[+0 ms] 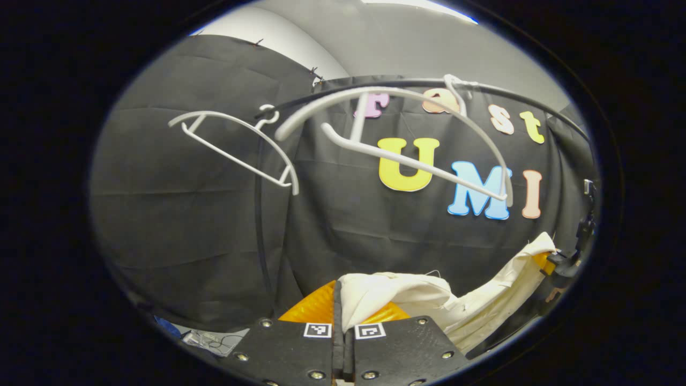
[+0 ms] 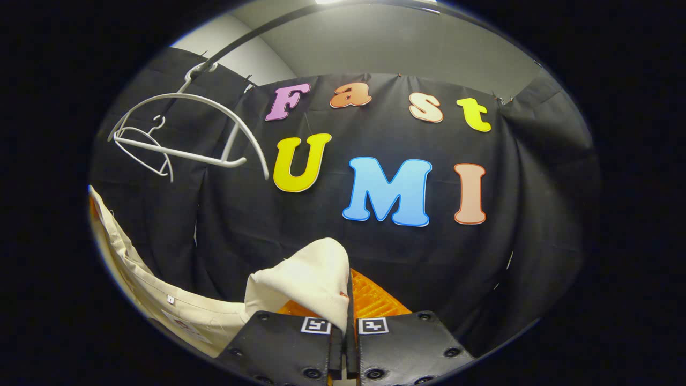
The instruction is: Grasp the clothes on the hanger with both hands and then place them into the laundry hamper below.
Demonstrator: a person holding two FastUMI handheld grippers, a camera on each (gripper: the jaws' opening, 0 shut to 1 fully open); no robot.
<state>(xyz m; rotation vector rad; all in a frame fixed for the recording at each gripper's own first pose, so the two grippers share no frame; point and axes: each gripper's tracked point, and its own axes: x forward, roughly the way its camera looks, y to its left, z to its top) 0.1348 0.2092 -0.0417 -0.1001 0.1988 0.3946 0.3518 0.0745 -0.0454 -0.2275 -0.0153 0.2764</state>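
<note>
Left tongs (image 1: 343, 327) and right tongs (image 2: 345, 321) each clamp the cream garment (image 1: 429, 300), stretched lengthwise between them, below the bare hangers (image 1: 396, 139).

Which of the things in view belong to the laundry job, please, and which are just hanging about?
Belong to the job:
- cream cotton garment, pinched at both ends
- left gripper, jaws shut on it
- right gripper, jaws shut on it

Just hanging about:
- two bare white plastic hangers
- dark curved rail
</note>
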